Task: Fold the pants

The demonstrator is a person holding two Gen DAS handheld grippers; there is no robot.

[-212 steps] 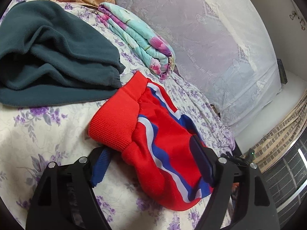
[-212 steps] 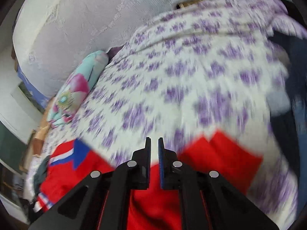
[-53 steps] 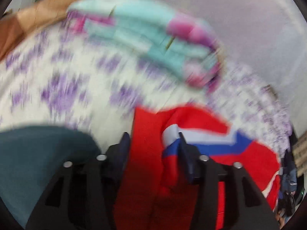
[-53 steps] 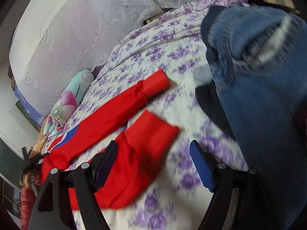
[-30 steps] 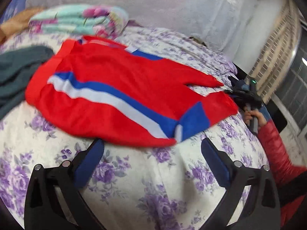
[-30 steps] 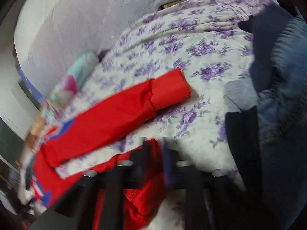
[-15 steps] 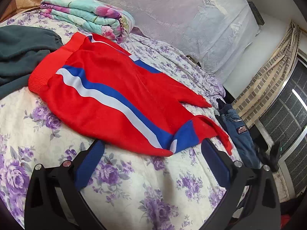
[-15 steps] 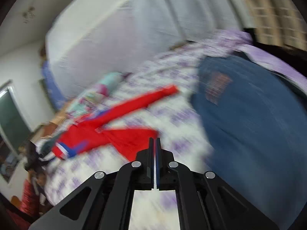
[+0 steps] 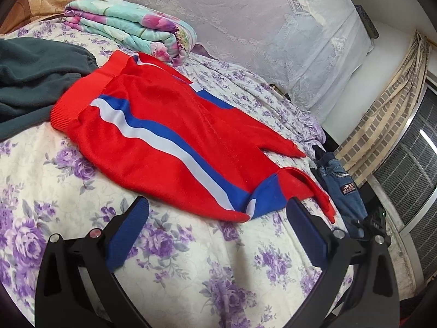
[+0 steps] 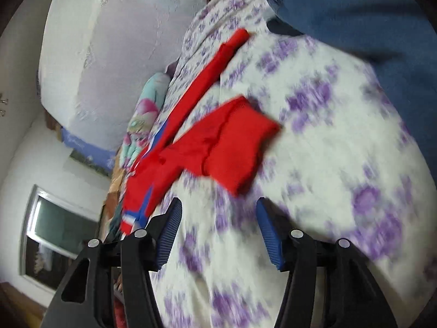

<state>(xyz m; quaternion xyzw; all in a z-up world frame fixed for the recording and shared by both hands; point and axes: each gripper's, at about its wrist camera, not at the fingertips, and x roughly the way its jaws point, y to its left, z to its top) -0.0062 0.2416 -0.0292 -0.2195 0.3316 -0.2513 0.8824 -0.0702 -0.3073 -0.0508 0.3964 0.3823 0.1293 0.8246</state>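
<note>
On the bedspread (image 9: 191,259) red pants (image 9: 169,136) lie flat; left gripper (image 9: 217,218) gapes wide, empty; right gripper (image 10: 218,218) is opening, nothing between its jaws.

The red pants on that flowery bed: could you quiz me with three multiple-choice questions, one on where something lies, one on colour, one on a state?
1. Where does the folded floral quilt lie?
A. beyond the pants' waistband
B. on the jeans
C. under the pants

2. What colours are the stripes on the red pants?
A. green and yellow
B. white and blue
C. black and grey

3. How do the pants lie?
A. hanging
B. rolled up
C. spread out, legs apart

A: the folded floral quilt sits behind the waistband.
B: white and blue bands cross the red pants.
C: both legs lie separate on the bedsheet.
</note>
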